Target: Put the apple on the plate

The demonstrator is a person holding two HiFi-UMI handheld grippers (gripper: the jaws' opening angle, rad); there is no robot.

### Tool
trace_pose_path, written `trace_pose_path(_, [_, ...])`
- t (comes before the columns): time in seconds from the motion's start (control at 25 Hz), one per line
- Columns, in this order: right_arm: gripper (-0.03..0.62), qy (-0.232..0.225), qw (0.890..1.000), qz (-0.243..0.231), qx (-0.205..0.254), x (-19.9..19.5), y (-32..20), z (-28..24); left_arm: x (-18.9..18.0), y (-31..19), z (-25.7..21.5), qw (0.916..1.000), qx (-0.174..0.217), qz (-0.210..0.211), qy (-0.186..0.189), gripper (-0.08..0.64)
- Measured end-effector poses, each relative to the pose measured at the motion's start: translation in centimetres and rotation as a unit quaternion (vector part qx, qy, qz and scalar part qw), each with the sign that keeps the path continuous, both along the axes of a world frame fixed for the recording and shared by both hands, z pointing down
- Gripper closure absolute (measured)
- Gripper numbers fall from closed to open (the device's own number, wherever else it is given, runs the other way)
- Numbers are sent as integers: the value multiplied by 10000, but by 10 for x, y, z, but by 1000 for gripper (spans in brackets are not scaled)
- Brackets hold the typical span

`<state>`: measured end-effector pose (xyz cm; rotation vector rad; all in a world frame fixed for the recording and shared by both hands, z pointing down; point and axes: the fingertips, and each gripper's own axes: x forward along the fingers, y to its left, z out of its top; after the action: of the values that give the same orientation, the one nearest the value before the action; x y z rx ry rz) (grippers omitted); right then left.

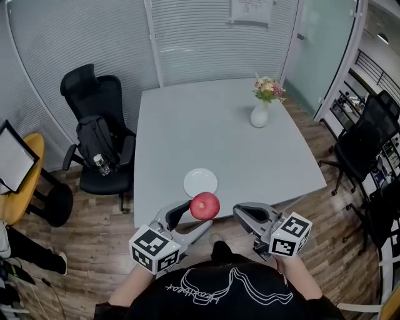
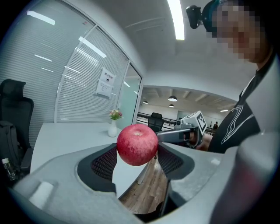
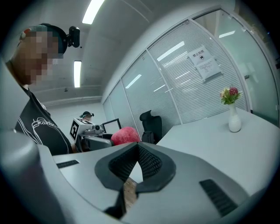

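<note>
- The pale grey table [image 1: 219, 137] stands on a wood-plank floor [image 1: 94, 219] in a room walled with glass and closed blinds, with a paper notice [image 1: 252, 10] on the far wall.
- A black office chair [image 1: 100, 131] sits at the table's left side, and more dark chairs stand off to the right.
- My left gripper [image 1: 192, 217] has its jaws clamped on the red apple [image 1: 205, 205], one black pad on each side. I hold it in the air by the table's near edge, off the surface.
- My right gripper [image 1: 240, 214] has its jaws closed tip to tip with nothing between them. It is just beside the apple on the right.
- Only the head view shows the white plate [image 1: 200, 182]. It lies flat near the table's front edge, with the apple just short of it.
- The left gripper view shows an open office with ceiling lights beyond the glass.
- The right gripper view shows the apple past my closed pads [image 3: 148, 162].
- A white vase [image 1: 259, 114] toward the far right corner holds flowers [image 1: 269, 89].
- The chair carries a black backpack [image 1: 94, 137] with a bottle [image 1: 102, 164] at its side.
</note>
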<state>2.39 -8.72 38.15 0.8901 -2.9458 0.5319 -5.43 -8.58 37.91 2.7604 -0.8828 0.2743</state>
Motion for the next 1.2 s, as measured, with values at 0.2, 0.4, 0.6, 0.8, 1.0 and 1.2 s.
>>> trace_pose_path(0.2, [584, -68, 9999, -118, -76, -3, -25, 4, -5, -23, 6, 9998, -55, -183, -90, 261])
trace_pose_path(0.4, [583, -107, 9996, -193, -168, -3, -51, 8, -5, -51, 10, 9993, -82, -302, -189, 261])
trace_pose_path(0.6, [584, -123, 9994, -219, -239, 2, -76, 15, -1, -76, 18, 9988, -136, -387, -256, 261])
trace_pose_path(0.8, [584, -113, 9991, -264, -308, 1, -98, 19, -1, -99, 26, 9983, -171, -433, -350, 261])
trace_pose_path(1.0, [583, -72, 9988, -255, -411, 4, -117, 27, 0, -119, 40, 9977, -243, -451, -442, 261])
trace_pose_path(1.2, [583, -75, 9984, -199, -526, 12, -132, 34, 2, -138, 58, 9967, -347, -479, -551, 261])
